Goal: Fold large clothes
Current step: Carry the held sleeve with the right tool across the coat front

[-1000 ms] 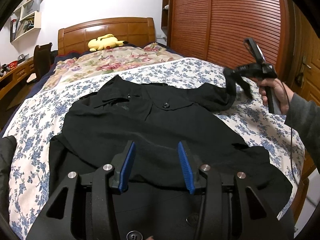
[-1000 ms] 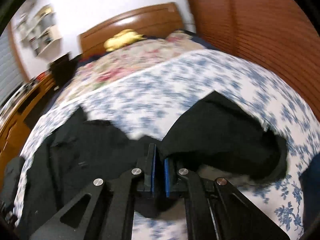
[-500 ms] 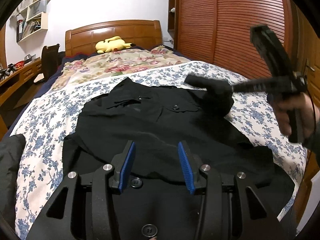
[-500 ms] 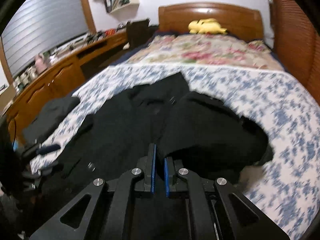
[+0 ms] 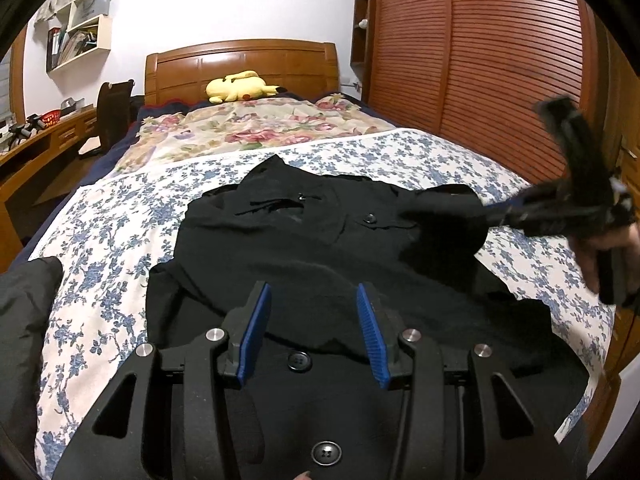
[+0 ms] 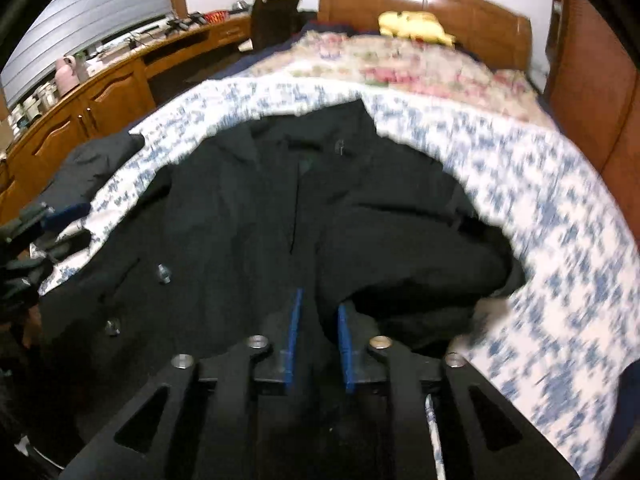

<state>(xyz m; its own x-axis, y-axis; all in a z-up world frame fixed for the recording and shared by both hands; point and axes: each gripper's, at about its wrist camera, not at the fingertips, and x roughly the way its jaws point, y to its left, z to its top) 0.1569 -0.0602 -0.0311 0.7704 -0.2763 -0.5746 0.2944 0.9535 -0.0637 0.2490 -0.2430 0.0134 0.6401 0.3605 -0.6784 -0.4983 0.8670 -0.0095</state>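
A black buttoned coat [image 5: 320,248] lies spread front-up on the blue-flowered bedspread [image 5: 112,240]. My left gripper [image 5: 312,292] hovers open over the coat's lower front, above a button [image 5: 299,361], with nothing pinched. The coat's right sleeve [image 5: 444,216] is folded inward onto the chest. In the right wrist view my right gripper [image 6: 320,304] is over that sleeve [image 6: 420,256]. Its jaws are opening, and dark cloth lies loosely in the gap without being pressed. A person's hand [image 5: 612,244] holds the blurred right gripper at the left wrist view's right edge.
A yellow plush toy [image 5: 240,86] rests by the wooden headboard [image 5: 240,64]. A slatted wooden wardrobe [image 5: 480,60] runs along the bed's right side. Another dark garment [image 5: 24,312] lies at the bed's left edge. A long wooden desk [image 6: 100,92] and a chair [image 6: 276,20] stand to the left.
The right gripper carried the sleeve from the bed's right side inward over the coat's chest, then its jaws parted. The left gripper drew back slightly, so that more buttons show.
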